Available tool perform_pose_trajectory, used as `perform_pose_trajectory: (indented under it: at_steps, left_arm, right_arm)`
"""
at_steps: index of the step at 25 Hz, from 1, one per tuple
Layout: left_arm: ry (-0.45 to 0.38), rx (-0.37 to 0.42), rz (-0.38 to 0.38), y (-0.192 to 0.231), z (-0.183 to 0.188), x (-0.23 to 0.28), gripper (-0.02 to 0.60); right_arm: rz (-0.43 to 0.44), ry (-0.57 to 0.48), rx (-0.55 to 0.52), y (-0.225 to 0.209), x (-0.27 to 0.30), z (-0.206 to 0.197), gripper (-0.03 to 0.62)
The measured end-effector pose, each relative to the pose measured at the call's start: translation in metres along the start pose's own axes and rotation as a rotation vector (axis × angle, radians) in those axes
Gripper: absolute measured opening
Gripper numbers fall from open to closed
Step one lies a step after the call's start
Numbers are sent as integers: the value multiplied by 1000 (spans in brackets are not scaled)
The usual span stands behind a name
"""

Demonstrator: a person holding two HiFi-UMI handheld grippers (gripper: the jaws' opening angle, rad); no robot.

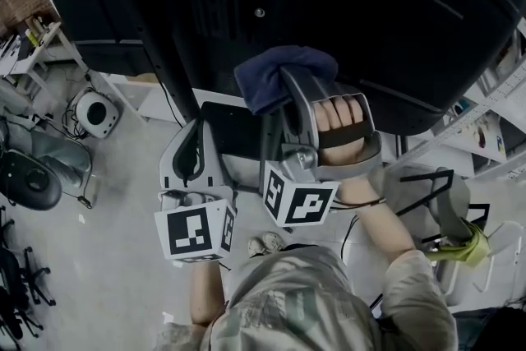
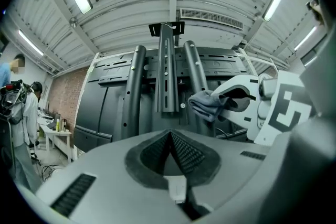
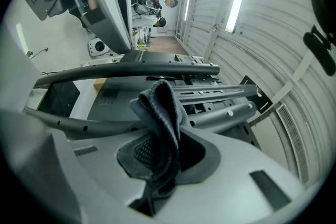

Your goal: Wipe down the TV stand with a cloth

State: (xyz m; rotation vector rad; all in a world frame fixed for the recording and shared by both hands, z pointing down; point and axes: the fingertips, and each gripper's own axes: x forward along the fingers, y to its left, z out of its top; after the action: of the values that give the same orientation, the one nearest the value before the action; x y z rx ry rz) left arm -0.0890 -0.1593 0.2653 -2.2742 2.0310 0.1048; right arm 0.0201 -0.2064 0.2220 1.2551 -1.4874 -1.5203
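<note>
The TV stand's dark grey upright posts carry a big black screen back; in the right gripper view the posts run across the frame. A dark blue cloth is bunched against a post, and my right gripper is shut on it. The cloth sticks out from between that gripper's pads. My left gripper hangs lower and to the left, apart from the stand. Its jaws are shut with nothing in them. From there I see the cloth pressed beside the right post.
A round white device with cables sits on the floor at left, near black office chairs. White shelving stands at right. The stand's dark lower shelf lies under the grippers. People stand by a table far left.
</note>
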Motion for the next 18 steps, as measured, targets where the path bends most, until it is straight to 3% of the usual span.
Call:
perform_pose_trajectory:
  at_steps: [18]
  left_arm:
    - [99, -51, 15, 7, -51, -9, 15]
  right_arm:
    - [338, 45, 67, 130, -31, -15, 57]
